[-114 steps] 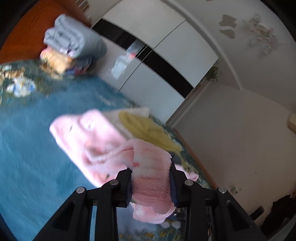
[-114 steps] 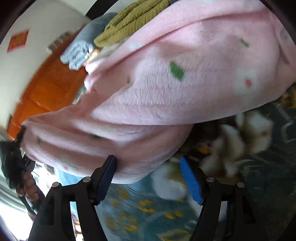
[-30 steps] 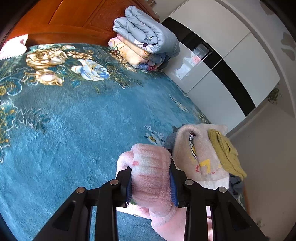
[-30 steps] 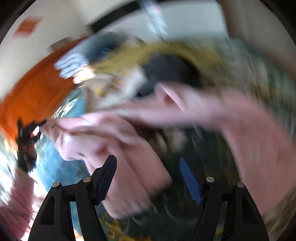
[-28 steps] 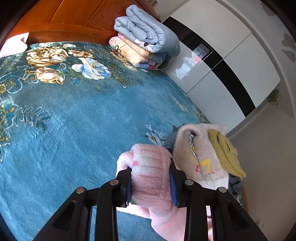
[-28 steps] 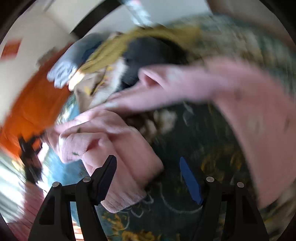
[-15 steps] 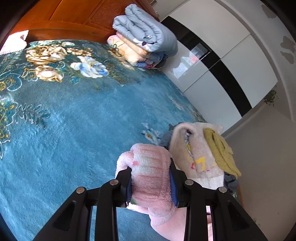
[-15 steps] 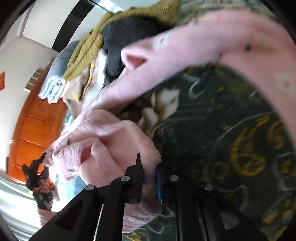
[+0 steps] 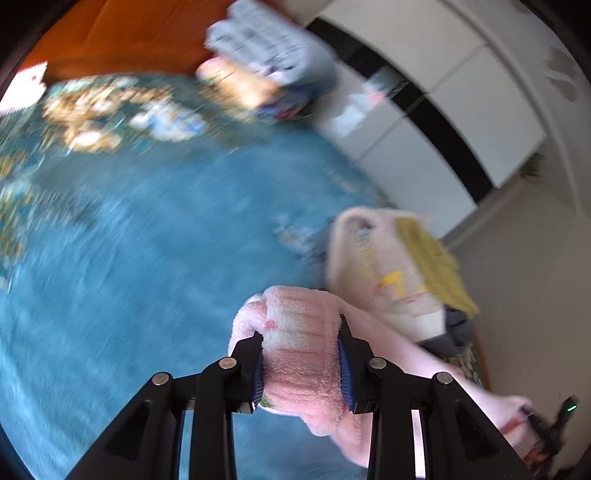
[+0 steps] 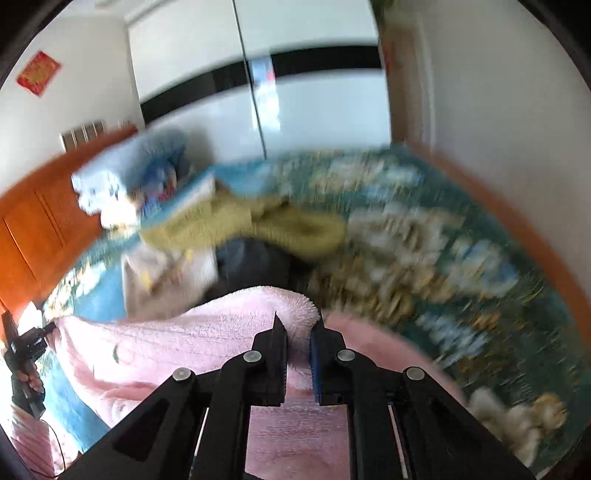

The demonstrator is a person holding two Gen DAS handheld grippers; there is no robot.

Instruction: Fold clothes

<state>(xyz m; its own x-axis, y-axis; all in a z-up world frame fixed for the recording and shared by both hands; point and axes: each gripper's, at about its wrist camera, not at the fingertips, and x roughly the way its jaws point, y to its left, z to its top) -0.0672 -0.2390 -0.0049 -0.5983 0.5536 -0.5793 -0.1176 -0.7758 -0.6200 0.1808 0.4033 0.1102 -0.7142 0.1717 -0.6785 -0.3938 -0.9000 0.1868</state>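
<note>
Left wrist view: the left gripper [image 9: 301, 354] fills the bottom centre of the frame, its two black fingers partly closed and pressing on a thick bunched fold of a fluffy pink garment [image 9: 301, 343]. The pink fabric bulges up above the fingertips and trails away toward the lower right of the frame, where the other gripper shows small and dark at the edge. Under it, a blue bedspread [image 9: 147, 258] with a floral pattern fills the left and centre, blurred by motion. Right of centre lies a pile of clothes [image 9: 388, 273], cream with a mustard-yellow knit and something dark grey at its lower edge. At the top centre sits a stack of folded bedding [image 9: 269, 62] against an orange wooden headboard [image 9: 122, 33]. A white wardrobe [image 9: 443, 110] with a black band runs across the upper right.

Right wrist view: the right gripper [image 10: 298, 343] sits at the bottom centre, its fingers nearly together and pinching a thin edge of the same pink garment [image 10: 184, 347], which spreads across the lower left of the frame and beneath the gripper. Above it, in the centre, lies the blurred pile of clothes [image 10: 240, 221], with the yellow knit on top. The floral bedspread [image 10: 443, 258] fills the right. At the far left edge, a hand [image 10: 27, 376] holds the left gripper.
</note>
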